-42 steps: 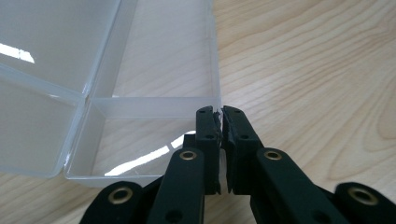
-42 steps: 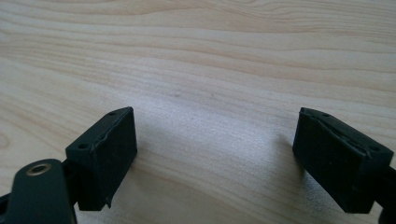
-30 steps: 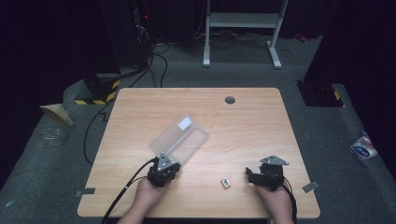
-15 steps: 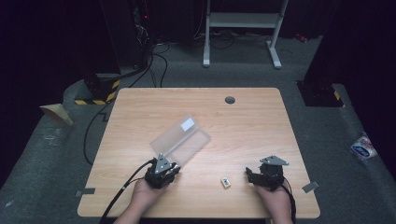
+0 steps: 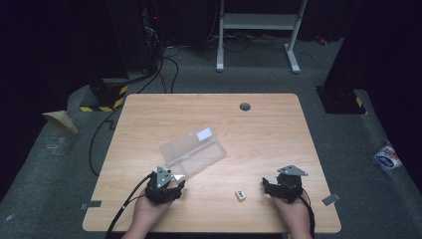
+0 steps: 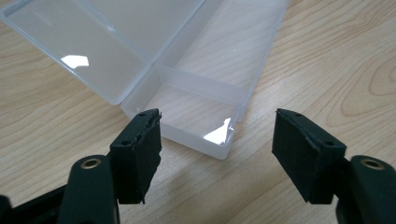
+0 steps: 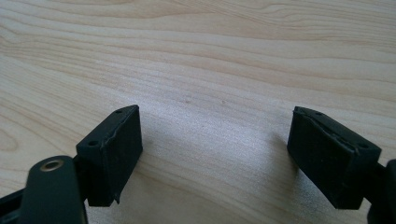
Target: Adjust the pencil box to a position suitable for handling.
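Left gripper view shows the left tool (image 6: 217, 156) just opening, letting go of the clear plastic box (image 6: 187, 79), with the small white block (image 5: 240, 194) likely next for the wide-apart right tool (image 5: 267, 186).

Plastic box (image 6: 187, 79): its far end and open lid are running off the left gripper view's top edge.
Small white item (image 5: 240, 194): sitting too small to identify.

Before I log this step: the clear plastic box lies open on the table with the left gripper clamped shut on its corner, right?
Not quite. The clear plastic box does lie open on the table, but the left gripper has just been opening; the left gripper view shows its jaws apart, off the corner.
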